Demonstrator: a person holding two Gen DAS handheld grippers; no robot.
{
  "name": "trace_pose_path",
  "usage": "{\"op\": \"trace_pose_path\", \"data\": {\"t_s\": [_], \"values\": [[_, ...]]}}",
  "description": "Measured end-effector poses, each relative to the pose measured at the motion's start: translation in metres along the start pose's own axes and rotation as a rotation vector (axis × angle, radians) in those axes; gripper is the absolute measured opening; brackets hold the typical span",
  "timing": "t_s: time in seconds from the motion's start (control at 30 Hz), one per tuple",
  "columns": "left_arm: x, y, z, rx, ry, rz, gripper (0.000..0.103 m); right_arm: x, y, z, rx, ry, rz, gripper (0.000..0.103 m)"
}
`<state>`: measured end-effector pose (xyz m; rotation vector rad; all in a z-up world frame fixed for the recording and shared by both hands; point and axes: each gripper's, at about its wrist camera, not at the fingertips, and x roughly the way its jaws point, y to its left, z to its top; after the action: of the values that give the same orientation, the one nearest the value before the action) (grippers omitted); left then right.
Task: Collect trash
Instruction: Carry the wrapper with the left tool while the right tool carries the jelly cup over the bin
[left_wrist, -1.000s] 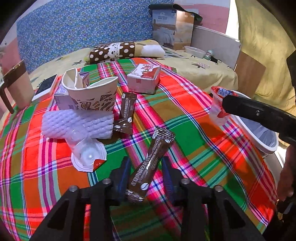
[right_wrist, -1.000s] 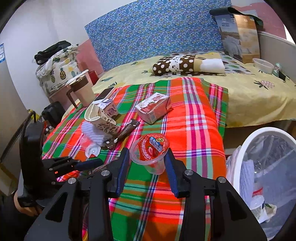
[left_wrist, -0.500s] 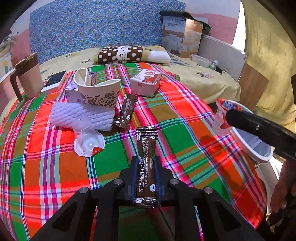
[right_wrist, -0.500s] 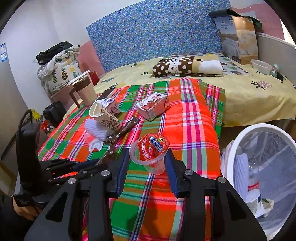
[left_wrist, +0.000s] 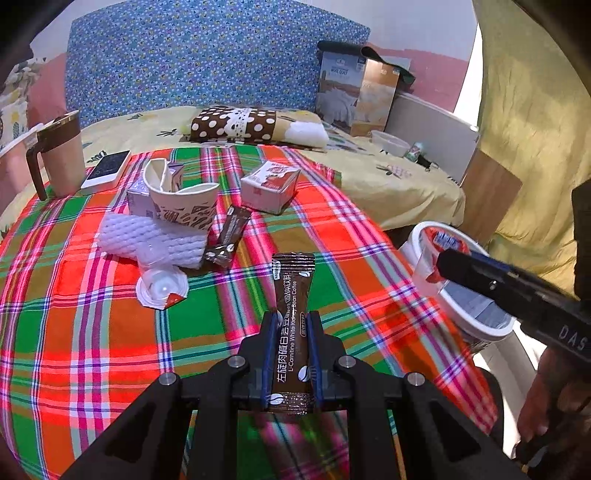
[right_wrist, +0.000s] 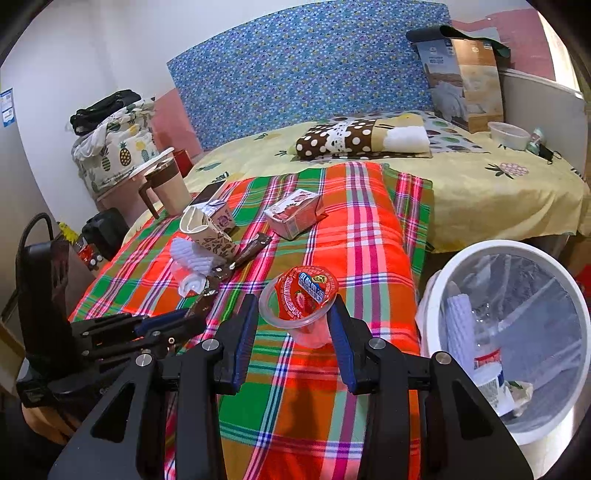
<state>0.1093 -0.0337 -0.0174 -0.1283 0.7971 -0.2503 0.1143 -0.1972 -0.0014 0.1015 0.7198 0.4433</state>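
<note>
My left gripper is shut on a brown coffee sachet, which stands up between the pads, lifted off the plaid cloth. My right gripper is shut on a clear jelly cup with a red lid, held over the cloth's right edge beside the white bin. On the cloth lie a crushed paper cup, white foam netting, a second brown sachet, a small clear cup with a peeled lid and a milk carton.
The bin holds a plastic liner, foam netting and a bottle. A lidded mug and a phone sit at the cloth's far left. A dotted pillow and a tall box lie behind on the yellow sheet.
My left gripper has shut on the brown sachet and raised it off the cloth. My right gripper, still holding the jelly cup, has drifted a little toward the bin.
</note>
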Motion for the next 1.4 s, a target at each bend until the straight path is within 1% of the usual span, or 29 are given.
{"op": "trace_pose_path", "data": {"t_s": [0.3,0.87,1.03,1.2,1.4], "values": [[0.004,-0.019,0.008,0.011,-0.007,-0.062,0.016,-0.013,-0.022,-0.003,0.039,-0.026,-0.042,0.041],[0.042,-0.109,0.026,0.14,0.034,-0.203,0.016,-0.049,-0.089,-0.019,0.167,-0.06,-0.171,0.041],[0.054,-0.132,0.029,0.18,0.047,-0.247,0.016,-0.055,-0.106,-0.026,0.201,-0.055,-0.202,0.041],[0.072,-0.156,0.029,0.208,0.083,-0.285,0.016,-0.056,-0.122,-0.032,0.236,-0.038,-0.229,0.041],[0.088,-0.177,0.029,0.24,0.112,-0.311,0.016,-0.056,-0.135,-0.038,0.264,-0.014,-0.254,0.041]]}}
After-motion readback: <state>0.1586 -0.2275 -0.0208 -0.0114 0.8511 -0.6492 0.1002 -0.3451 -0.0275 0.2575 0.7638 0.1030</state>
